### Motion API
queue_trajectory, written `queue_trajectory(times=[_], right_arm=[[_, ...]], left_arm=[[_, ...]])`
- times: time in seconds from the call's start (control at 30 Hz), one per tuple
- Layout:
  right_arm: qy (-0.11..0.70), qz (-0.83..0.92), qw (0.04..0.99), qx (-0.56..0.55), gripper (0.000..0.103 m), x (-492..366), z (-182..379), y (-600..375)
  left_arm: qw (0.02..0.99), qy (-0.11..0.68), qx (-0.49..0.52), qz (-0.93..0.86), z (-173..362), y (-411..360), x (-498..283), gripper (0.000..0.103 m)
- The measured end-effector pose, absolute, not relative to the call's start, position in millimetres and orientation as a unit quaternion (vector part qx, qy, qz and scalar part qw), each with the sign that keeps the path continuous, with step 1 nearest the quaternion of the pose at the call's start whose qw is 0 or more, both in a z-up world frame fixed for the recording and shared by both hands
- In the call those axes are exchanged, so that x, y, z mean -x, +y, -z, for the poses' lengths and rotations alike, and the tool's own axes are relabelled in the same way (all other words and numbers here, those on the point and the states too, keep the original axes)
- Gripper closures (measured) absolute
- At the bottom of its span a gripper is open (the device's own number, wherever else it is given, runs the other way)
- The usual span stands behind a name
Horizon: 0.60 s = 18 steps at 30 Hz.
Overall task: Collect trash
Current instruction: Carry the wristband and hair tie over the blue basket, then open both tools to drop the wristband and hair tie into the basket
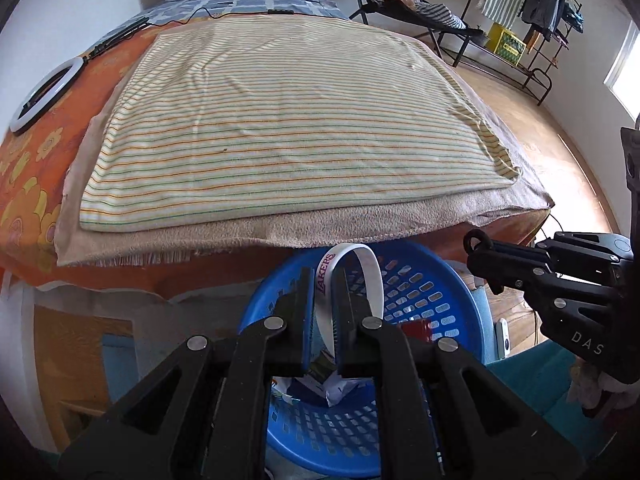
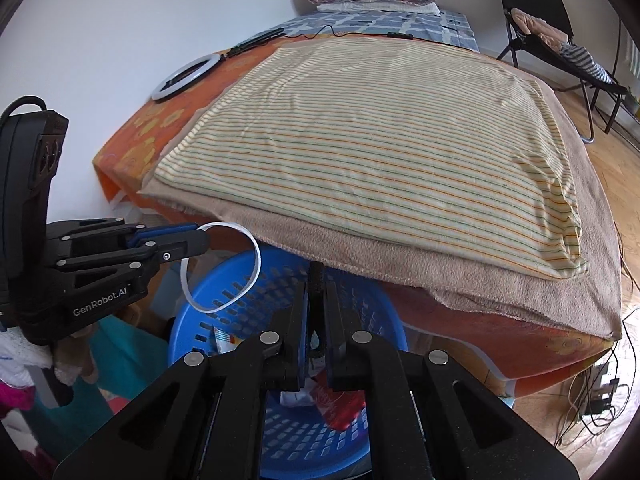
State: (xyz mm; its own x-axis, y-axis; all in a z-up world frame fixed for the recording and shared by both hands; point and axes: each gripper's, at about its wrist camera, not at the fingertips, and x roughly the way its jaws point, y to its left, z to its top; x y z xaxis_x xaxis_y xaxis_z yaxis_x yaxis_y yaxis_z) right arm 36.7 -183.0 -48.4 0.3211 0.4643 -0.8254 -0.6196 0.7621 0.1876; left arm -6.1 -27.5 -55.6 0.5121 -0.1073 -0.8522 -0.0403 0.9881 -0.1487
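My left gripper (image 1: 323, 280) is shut on a white wristband (image 1: 370, 276) printed "LAKERS" and holds it over a blue perforated basket (image 1: 432, 292). The band also shows in the right wrist view (image 2: 224, 268), hanging as a loop from the left gripper (image 2: 200, 238). My right gripper (image 2: 316, 292) is shut on a small black strap-like object (image 2: 316, 276) above the same basket (image 2: 276, 280). In the left wrist view the right gripper (image 1: 478, 246) holds a black ring-ended piece. Crumpled wrappers and a red packet (image 2: 340, 408) lie in the basket.
A bed with a striped sheet (image 1: 280, 128) over a tan blanket (image 2: 440, 280) lies just behind the basket. A ring light (image 1: 44, 92) lies on the orange cover. A folding chair (image 2: 540, 28), a clothes rack (image 1: 548, 8) and floor cables (image 2: 592, 396) stand to the right.
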Motion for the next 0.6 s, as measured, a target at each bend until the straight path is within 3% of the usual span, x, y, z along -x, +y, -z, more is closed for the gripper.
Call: queue_trajectory(times=[0.6], right_arm=[[0.504, -0.327, 0.794, 0.095, 0.098, -15, 86, -186]], left_arm=[[0.853, 0.520, 0.045, 0.033, 85, -44, 18, 0.097]])
